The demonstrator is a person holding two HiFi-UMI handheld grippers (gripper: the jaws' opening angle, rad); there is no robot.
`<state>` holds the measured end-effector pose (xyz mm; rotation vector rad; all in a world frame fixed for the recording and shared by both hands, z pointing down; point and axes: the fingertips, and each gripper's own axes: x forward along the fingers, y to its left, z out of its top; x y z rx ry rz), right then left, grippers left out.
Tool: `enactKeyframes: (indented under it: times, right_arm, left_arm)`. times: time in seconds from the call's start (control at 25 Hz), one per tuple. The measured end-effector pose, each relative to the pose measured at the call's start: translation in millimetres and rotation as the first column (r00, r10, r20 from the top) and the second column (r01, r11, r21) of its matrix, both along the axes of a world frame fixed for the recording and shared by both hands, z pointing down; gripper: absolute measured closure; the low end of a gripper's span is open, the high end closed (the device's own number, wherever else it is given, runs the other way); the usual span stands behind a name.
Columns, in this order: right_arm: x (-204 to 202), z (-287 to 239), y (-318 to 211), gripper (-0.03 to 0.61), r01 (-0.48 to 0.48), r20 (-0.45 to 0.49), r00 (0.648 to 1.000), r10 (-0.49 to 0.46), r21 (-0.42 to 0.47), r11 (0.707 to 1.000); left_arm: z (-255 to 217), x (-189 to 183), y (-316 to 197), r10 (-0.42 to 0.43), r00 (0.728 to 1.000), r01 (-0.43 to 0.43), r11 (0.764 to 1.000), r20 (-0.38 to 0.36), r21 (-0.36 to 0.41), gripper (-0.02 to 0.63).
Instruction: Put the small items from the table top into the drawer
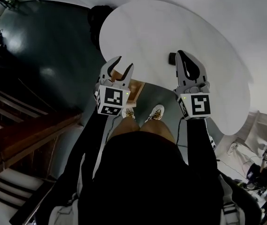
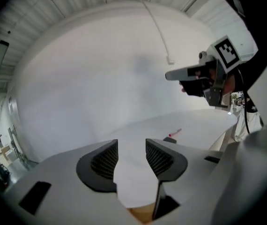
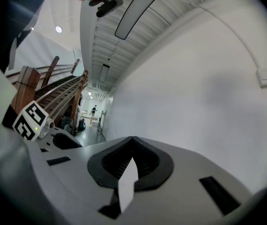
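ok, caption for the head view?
Left gripper open, right gripper shut, held over a round white table with a small dark item.

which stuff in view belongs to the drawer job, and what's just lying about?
Job:
small dark item
thin red item
white table
wooden drawer
left gripper, open
right gripper, shut

Lying about:
wooden stairs
floor clutter
wall box

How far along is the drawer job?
Done: drawer looks open below the table edge; contents hidden. In hand: nothing; left gripper open and empty, right gripper shut, empty. Left: a small dark item and a red-tipped stick lie on the table.
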<state>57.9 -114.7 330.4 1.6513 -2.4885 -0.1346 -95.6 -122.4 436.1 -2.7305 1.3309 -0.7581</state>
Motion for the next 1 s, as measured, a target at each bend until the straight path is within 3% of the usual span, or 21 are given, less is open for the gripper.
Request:
enactKeyframes:
  times: [0.16, 0.36, 1.0]
  right_arm:
    - [13.2, -8.4, -0.5, 0.552, -0.011, 0.006, 1.0, 0.01, 0.017, 1.0]
    - [31.8, -11.9, -1.1, 0.552, -0.028, 0.017, 0.999, 0.028, 0.027, 0.999]
    - [108.0, -2.2, 16.5, 0.552, -0.149, 0.027, 0.989, 0.148, 0.004, 0.989]
  left_arm:
    - [-73.0, 23.3, -5.7, 0.048, 0.995, -0.034, 0.986, -0.084, 0.161, 0.417]
    - [-139.5, 47.4, -1.0, 0.106, 0.984, -0.055, 0.944, -0.143, 0.324, 0.417]
    - [-134.5, 136.2, 4.3, 0.257, 0.954, -0.203, 0.933, -0.154, 0.298, 0.417]
